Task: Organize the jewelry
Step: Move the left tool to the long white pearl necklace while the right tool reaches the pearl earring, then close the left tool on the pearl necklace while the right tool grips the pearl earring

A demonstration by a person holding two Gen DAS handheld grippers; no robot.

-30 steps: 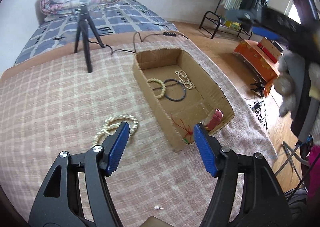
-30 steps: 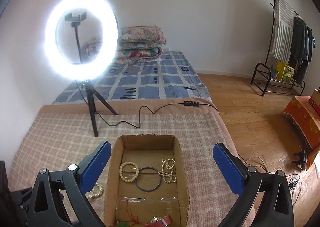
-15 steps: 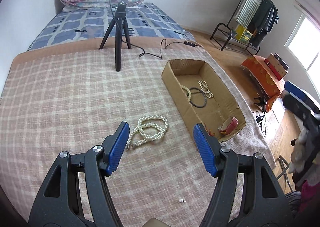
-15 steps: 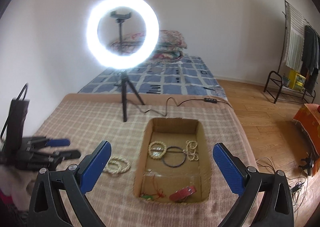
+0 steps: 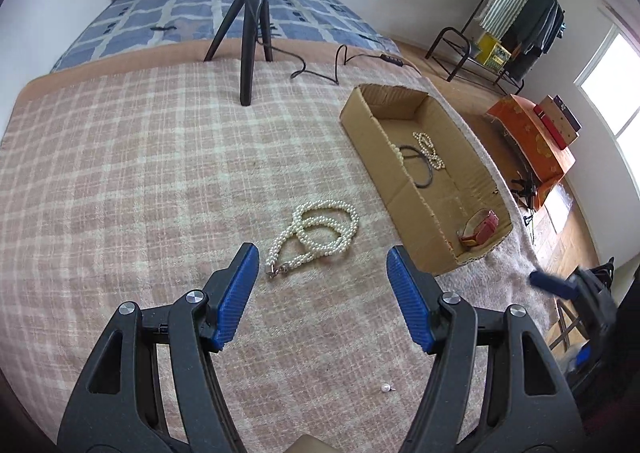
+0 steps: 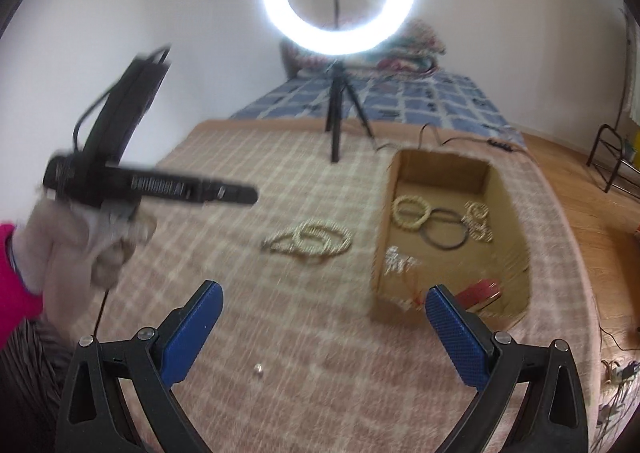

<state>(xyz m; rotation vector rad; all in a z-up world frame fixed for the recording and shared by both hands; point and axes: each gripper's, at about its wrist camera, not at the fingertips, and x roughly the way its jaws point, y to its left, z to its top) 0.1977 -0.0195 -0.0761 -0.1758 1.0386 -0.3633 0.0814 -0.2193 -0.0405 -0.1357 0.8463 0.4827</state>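
Pearl necklace [image 5: 320, 231] lies coiled on the plaid blanket [image 5: 120, 181], just ahead of the left gripper [image 5: 320, 301], whose jaws stand apart with nothing between them. The right gripper [image 6: 324, 327] is likewise spread and empty. Beyond sits the cardboard box [image 5: 376, 141] holding bracelets, a dark ring and a red watch [image 5: 482, 227]; farther off stands a tripod [image 5: 252, 25].

Open plaid blanket [image 5: 140, 173] all around the coiled white pearl necklace [image 5: 316, 229], free to approach from above. Just right, blocked by the brown cardboard box wall [image 5: 404, 209]; farther back, by the black tripod [image 5: 250, 37].
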